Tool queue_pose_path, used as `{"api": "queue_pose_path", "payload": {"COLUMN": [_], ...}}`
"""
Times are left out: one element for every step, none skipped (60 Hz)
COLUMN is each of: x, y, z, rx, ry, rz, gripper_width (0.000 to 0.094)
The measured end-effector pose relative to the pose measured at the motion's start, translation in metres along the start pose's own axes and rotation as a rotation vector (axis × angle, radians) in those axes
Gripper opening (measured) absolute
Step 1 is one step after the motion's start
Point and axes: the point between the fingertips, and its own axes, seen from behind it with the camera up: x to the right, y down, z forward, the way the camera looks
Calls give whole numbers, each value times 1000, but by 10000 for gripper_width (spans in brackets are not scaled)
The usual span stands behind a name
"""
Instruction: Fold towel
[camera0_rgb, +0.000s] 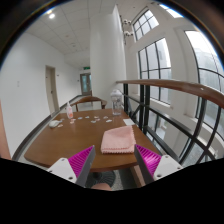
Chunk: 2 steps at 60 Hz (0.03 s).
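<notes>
A pink towel (118, 140) lies folded flat on a wooden table (60, 140), near the table's front edge. My gripper (113, 163) hangs in front of and a little above the table edge, with the towel just ahead of and between the fingers. The fingers, one of them (80, 160) at the left, stand wide apart with their magenta pads facing in. They hold nothing and do not touch the towel.
Small items (95, 117) lie scattered at the table's far end, and a white object (54, 124) sits at its left side. Chairs (88, 101) stand beyond the table. A wooden railing (180, 92) with dark posts runs along the right. A grey stool seat (103, 179) shows below the table edge.
</notes>
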Motion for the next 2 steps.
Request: {"api": "queue_pose_path", "payload": {"x": [1, 3], "y": [0, 1], "z": [0, 1], "rx": [0, -1], "ry": [-1, -1], "rz": [-1, -4], "gripper_width": [821, 825]}}
